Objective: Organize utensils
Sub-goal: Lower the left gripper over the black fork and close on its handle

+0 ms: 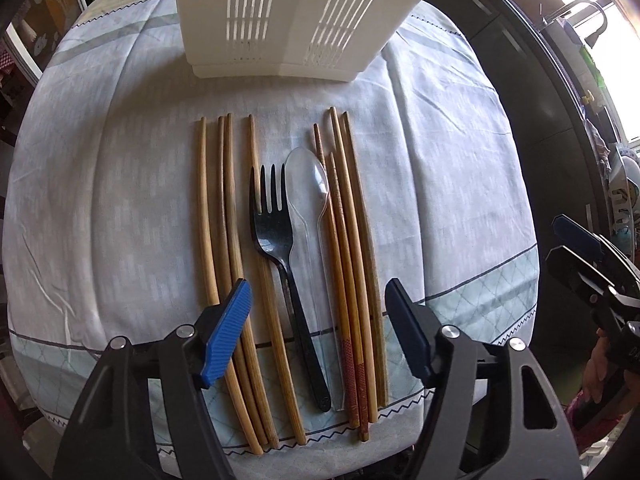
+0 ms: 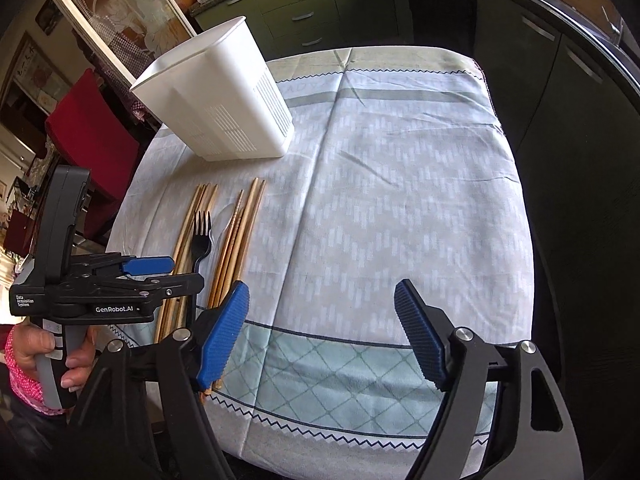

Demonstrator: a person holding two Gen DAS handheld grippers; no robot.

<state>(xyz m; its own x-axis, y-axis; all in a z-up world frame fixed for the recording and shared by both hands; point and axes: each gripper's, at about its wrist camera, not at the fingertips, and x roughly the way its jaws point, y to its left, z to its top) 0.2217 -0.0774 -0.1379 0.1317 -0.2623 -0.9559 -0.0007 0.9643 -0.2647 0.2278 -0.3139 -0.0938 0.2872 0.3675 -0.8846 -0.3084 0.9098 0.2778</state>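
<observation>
the utensils lie in a row on the tablecloth [image 1: 440, 184], handles toward you: four pale chopsticks [image 1: 224, 240] on the left, then a black plastic fork [image 1: 276, 236], a clear plastic spoon [image 1: 308, 184] just beside it, and four darker chopsticks [image 1: 352, 240] on the right, two of them with red patterned ends. the spoon's bowl touches the nearest dark chopstick. beyond their tips stands a white slotted holder [image 1: 280, 20], upright, apart from the row.

your left claw [image 1: 316, 332] hangs over the handle ends, tilted steeply down, its blue pads [image 1: 228, 332] spread apart with the fork, the spoon and several chopsticks showing between them; the pads press on nothing. your right claw [image 2: 320, 336] is over bare cloth to the right of the row, fingers apart and empty, its left pad [image 2: 222, 336] in front of the dark chopsticks' ends. in the right view your hand [image 2: 44, 356] grips the left tool's handle, a pink dotted sleeve [image 2: 20, 384] at the wrist. dark kitchen cabinets [image 2: 304, 4] stand behind the table.
</observation>
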